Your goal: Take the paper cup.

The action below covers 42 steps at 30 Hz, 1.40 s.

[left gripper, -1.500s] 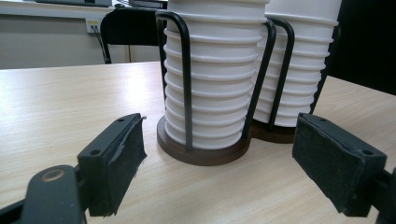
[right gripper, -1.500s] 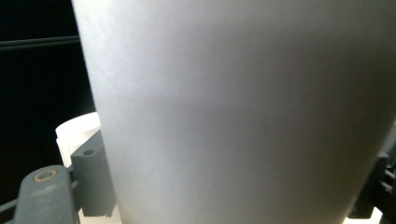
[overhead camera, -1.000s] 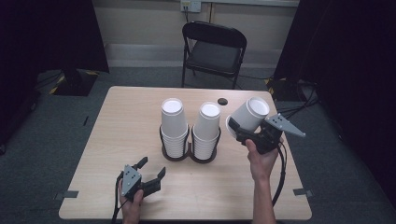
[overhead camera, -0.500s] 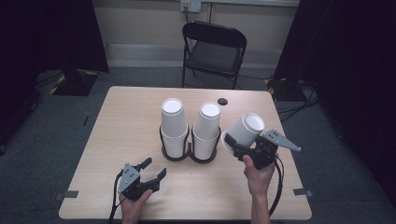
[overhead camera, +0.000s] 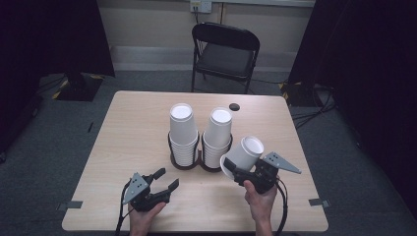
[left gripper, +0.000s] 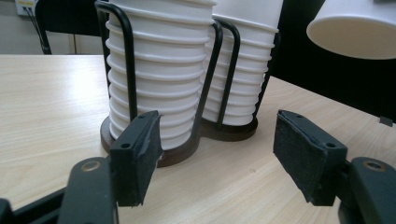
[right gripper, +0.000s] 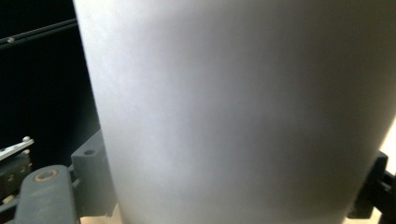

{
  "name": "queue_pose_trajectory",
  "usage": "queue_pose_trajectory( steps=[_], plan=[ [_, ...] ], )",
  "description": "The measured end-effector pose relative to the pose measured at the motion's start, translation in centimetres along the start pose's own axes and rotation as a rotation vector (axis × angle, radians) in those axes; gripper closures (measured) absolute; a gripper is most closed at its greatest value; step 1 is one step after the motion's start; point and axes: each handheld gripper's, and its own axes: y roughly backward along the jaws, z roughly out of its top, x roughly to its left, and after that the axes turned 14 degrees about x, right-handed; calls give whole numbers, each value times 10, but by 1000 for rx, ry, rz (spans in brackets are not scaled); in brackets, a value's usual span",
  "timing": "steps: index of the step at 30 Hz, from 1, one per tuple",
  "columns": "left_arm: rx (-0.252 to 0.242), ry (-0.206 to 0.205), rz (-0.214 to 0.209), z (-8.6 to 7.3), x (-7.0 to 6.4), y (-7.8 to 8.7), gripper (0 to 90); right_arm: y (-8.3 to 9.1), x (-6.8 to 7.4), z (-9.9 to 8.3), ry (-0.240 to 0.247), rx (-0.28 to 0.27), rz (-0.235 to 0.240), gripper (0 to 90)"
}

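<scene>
Currently listed: right gripper (overhead camera: 235, 173), clenched on one white paper cup (overhead camera: 242, 155), tilted, lifted just right of the rack (overhead camera: 198, 162). Rack, table (overhead camera: 128, 132) centre, holding two cup stacks (overhead camera: 183, 132). Left gripper (overhead camera: 166, 179), jaws spread, empty, at near left. Folding chair (overhead camera: 224, 54), far side.

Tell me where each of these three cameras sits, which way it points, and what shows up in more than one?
High view: above the person's side, looking forward and down on the table; both hands show.
Left gripper view: rides the left gripper, looking along its open jaws at the cup holder.
Right gripper view: rides the right gripper, facing the held cup.
Shared: high and left gripper views both show the cup stacks.
</scene>
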Motion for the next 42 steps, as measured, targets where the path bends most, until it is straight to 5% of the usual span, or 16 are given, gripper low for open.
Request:
queue_pose_trajectory(
  steps=[16, 23, 30, 36, 42],
  plan=[
    [-12, -63, -67, 6, -11, -13, 306, -20, 16, -26, -63, 9, 134, 144],
    [-70, -65, -158, 9, -16, -19, 330, -27, 22, -35, -127, 2, 229, 144],
    [-130, -95, -177, 8, -24, -24, 415, -33, 27, -44, -196, -5, 323, 144],
    [-175, -108, -200, 10, -28, -29, 444, -39, 32, -48, -208, 10, 362, 144],
    [-204, -123, -170, 9, -34, -35, 457, -46, 39, -51, -214, 33, 389, 144]
  ],
)
